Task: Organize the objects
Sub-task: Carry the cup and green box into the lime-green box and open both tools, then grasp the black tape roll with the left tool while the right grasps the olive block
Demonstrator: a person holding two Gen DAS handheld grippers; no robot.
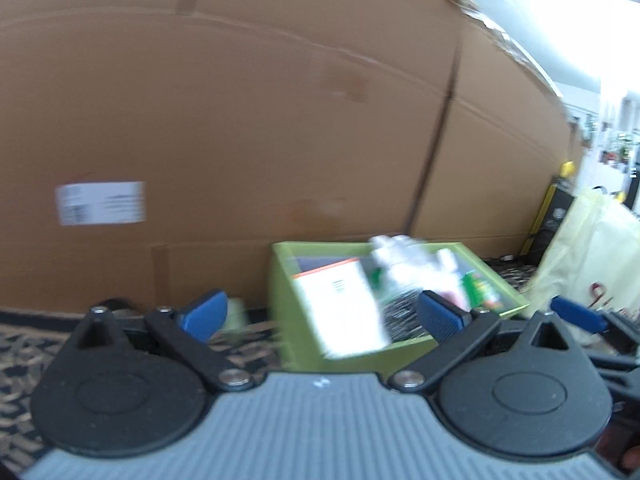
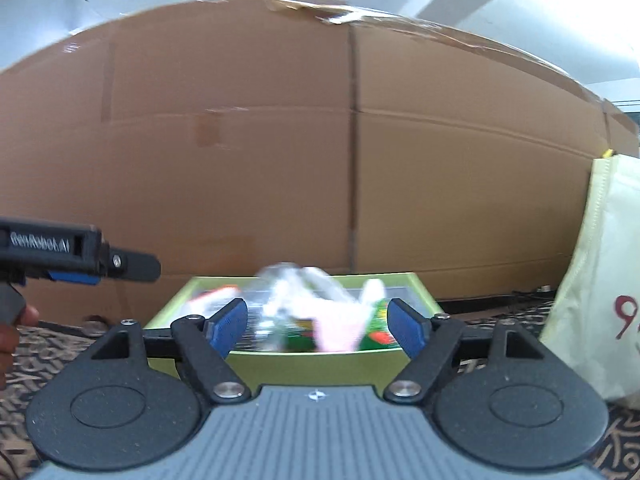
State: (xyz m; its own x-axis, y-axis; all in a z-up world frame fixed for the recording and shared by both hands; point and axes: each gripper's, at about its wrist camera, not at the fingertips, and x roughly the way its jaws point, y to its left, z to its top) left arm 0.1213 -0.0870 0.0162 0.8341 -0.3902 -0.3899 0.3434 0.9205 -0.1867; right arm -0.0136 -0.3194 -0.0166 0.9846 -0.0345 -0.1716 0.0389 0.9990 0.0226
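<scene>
On patterned carpet (image 2: 624, 452), up against a big cardboard box (image 2: 280, 152), sits a green bin (image 2: 304, 364) w/ its top open. Bin is packed: a white booklet w/ an orange strip (image 1: 340, 308) leans at the side nearer the left claw, clear crinkly plastic (image 2: 296, 280) heaps in the middle, a pink item (image 2: 340, 328) and green packets (image 2: 376, 332) beside it. Pics are blurry, so contents can't be told more exactly.

Left gripper (image 1: 324, 316): blue pads spread wide, nothing between them; it hangs in front of the bin, bin just ahead and a bit right in its view. Right gripper (image 2: 318, 326): pads also spread wide, nothing pinched; bin straight ahead, its near wall just past the fingertips.

Right-wrist view shows the left gripper from the side at the left edge, w/ a hand (image 2: 12, 336) on its grip. A cream cloth bag w/ red print (image 2: 600, 280) stands right of the bin, apart from it. White label (image 1: 100, 203) on the cardboard, left of the bin.
</scene>
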